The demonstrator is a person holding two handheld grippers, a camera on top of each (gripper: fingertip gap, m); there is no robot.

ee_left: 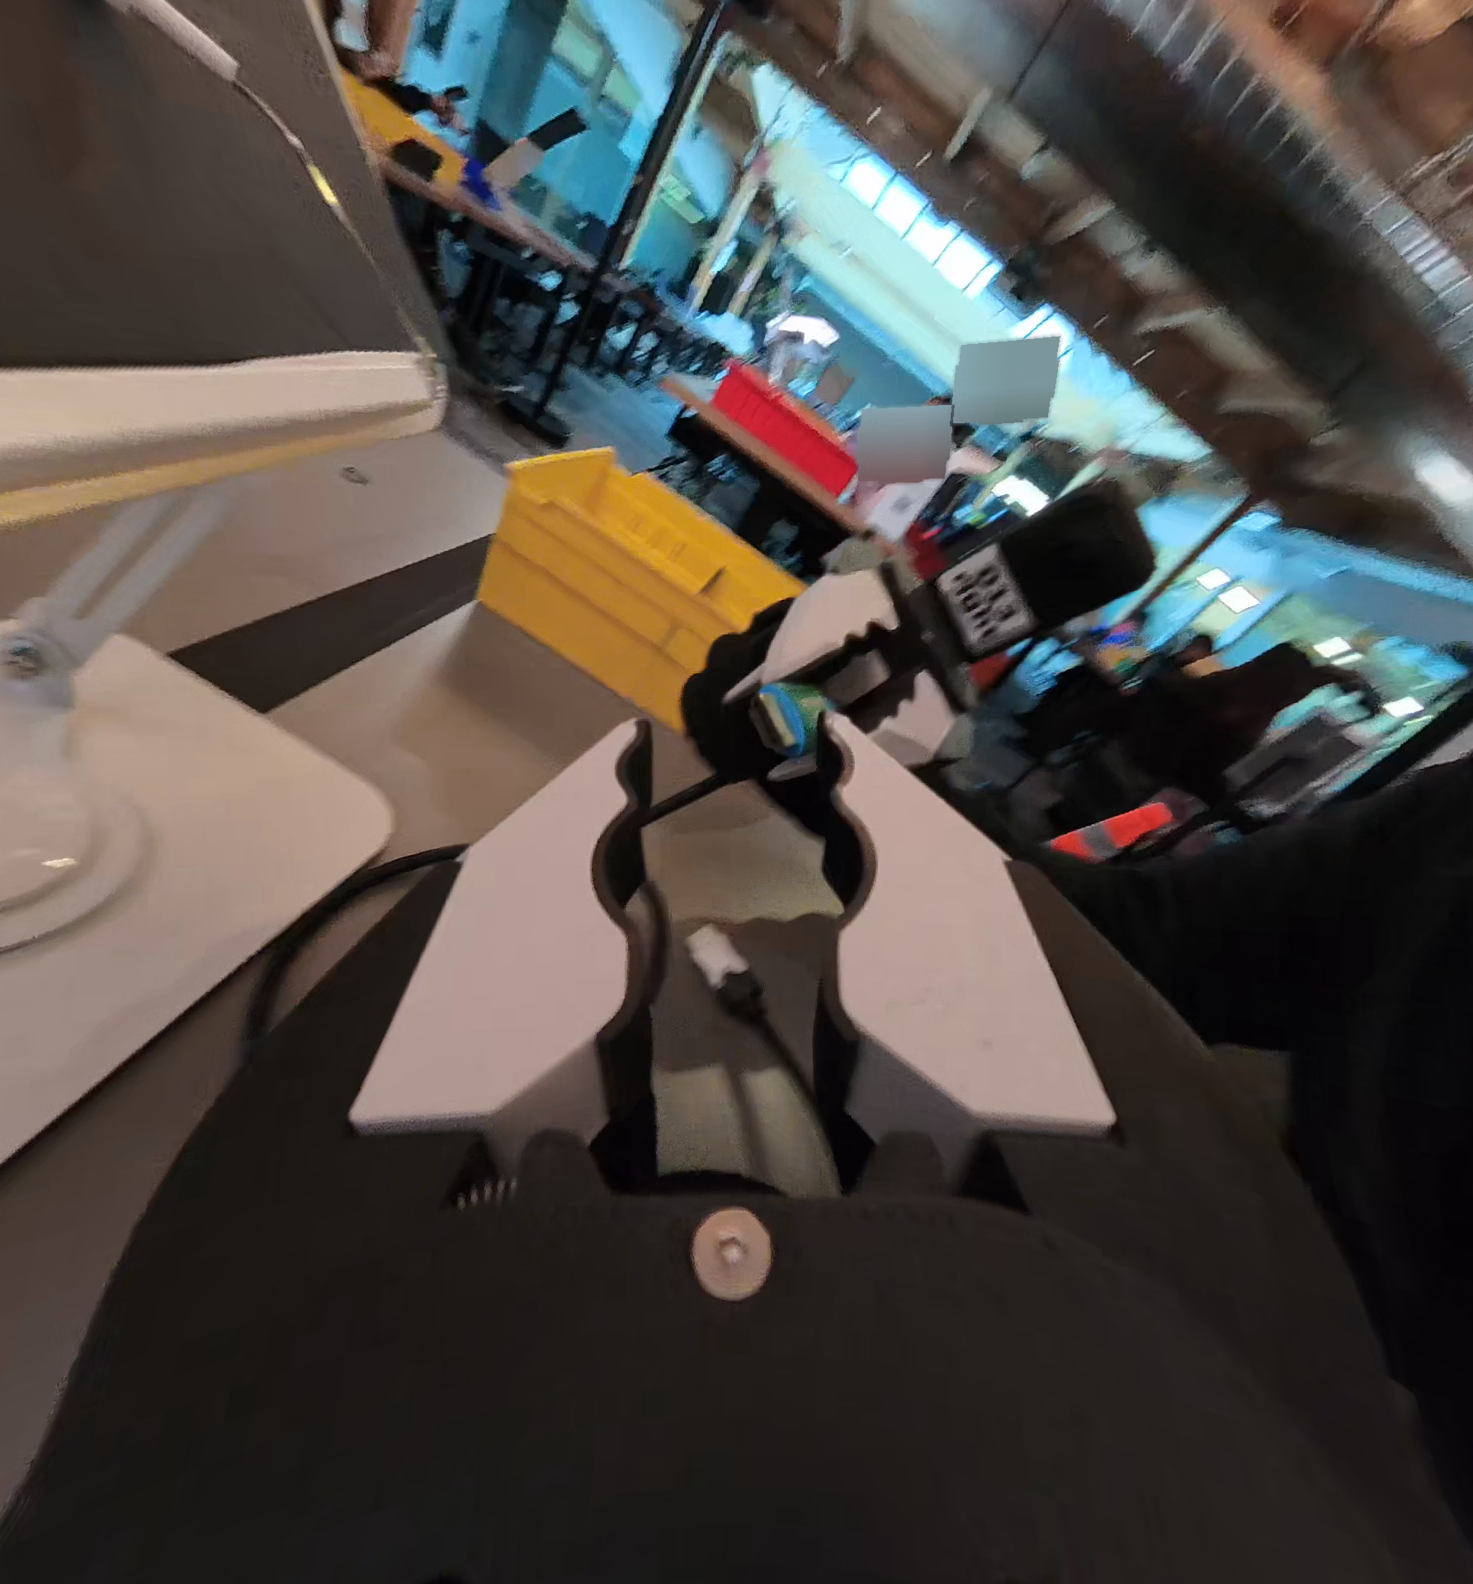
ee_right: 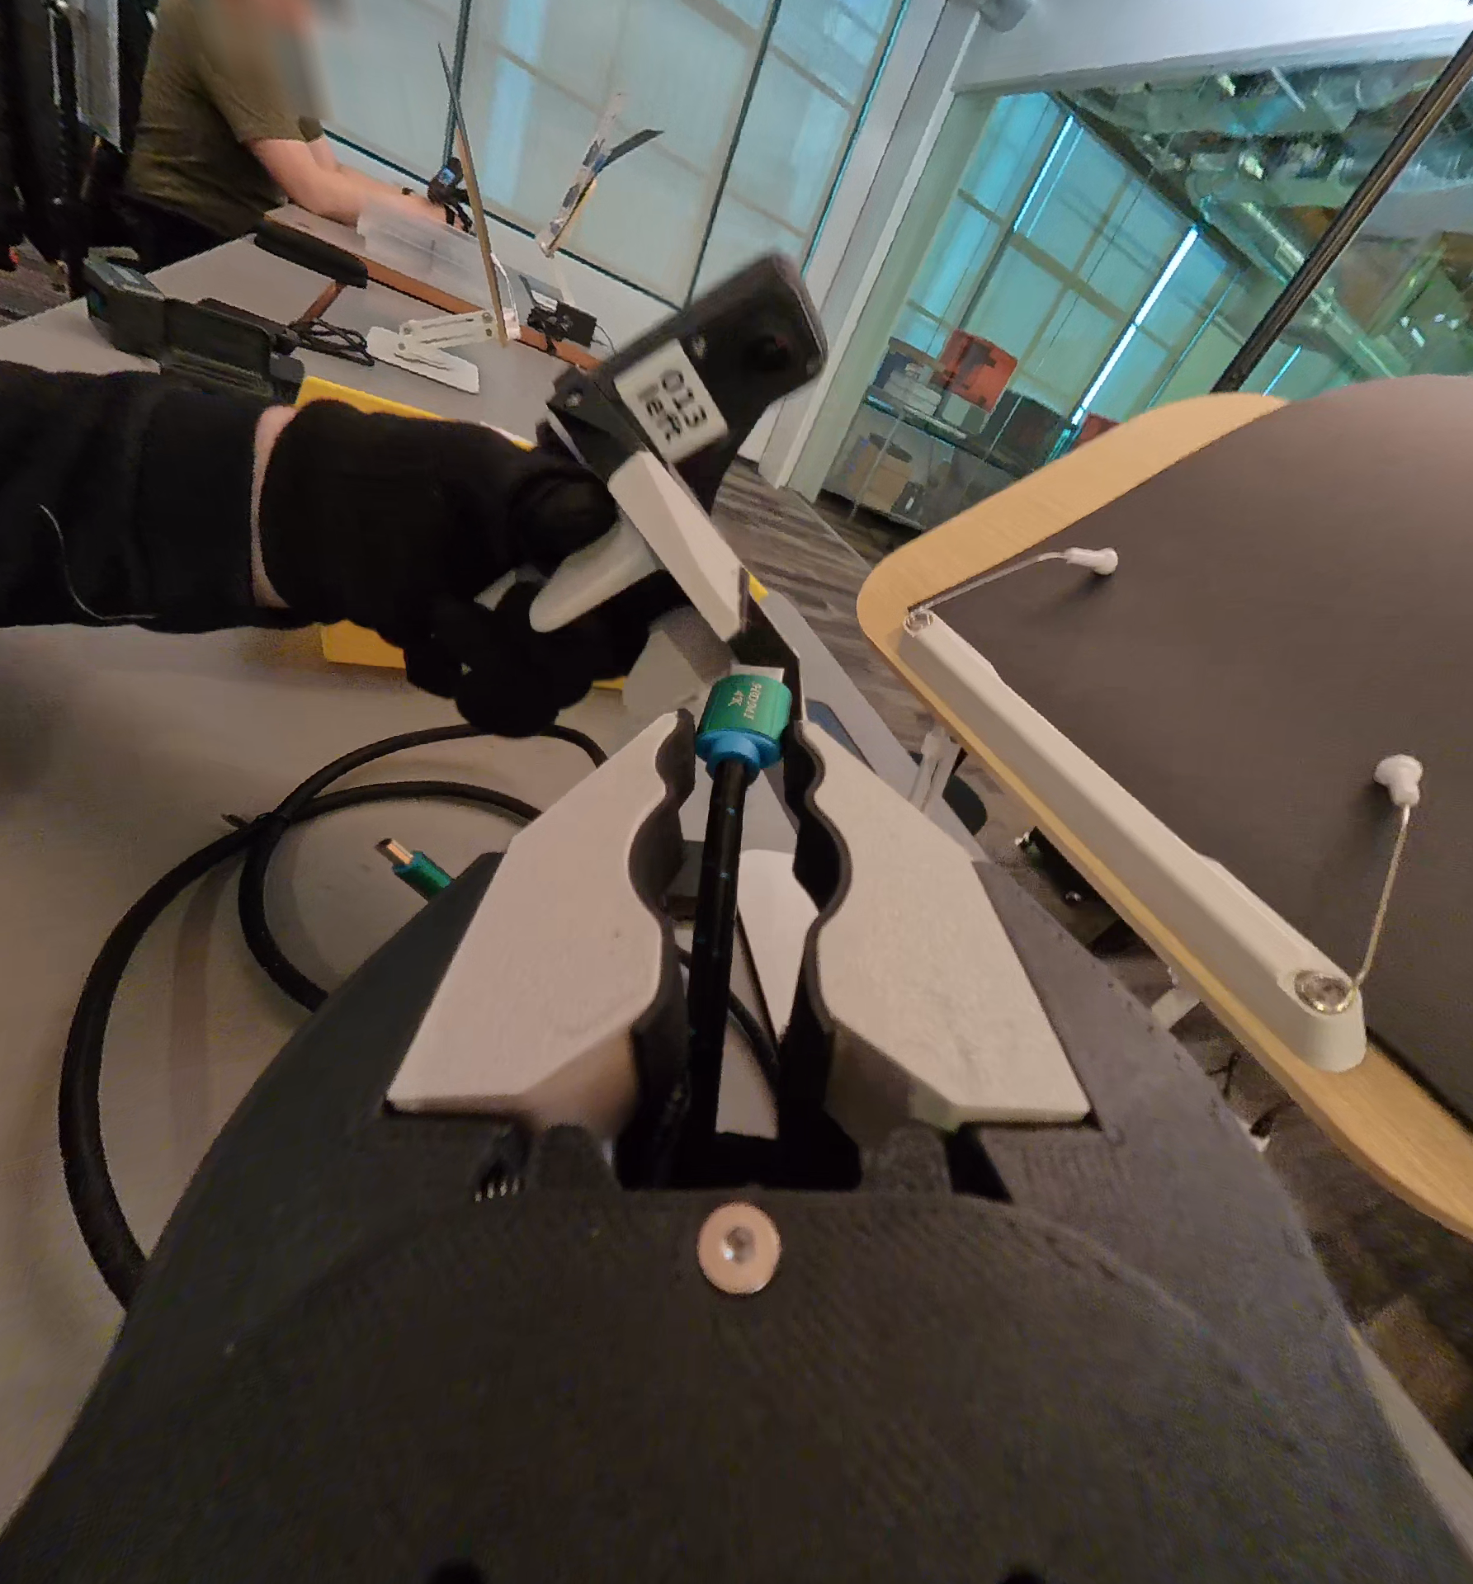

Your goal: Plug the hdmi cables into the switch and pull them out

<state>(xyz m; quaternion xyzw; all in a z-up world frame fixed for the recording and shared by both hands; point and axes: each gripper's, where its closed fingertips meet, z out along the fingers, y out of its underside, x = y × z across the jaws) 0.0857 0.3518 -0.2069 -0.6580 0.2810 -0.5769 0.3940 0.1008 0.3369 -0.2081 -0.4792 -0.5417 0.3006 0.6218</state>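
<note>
A yellow bin (ee_left: 630,583) sits on the grey table (ee_right: 115,729), a white lamp base (ee_left: 55,823) nearby.

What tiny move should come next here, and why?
Probably nudge the right tongs forward: they grip the green plug, whose metal tip points at the dark piece by the left tongs; whether that is the switch is unclear.

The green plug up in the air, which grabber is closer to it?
Right. The right gripper holds the green plug at its fingertips. The left gripper is just beside it, apparently not gripping it.
</note>
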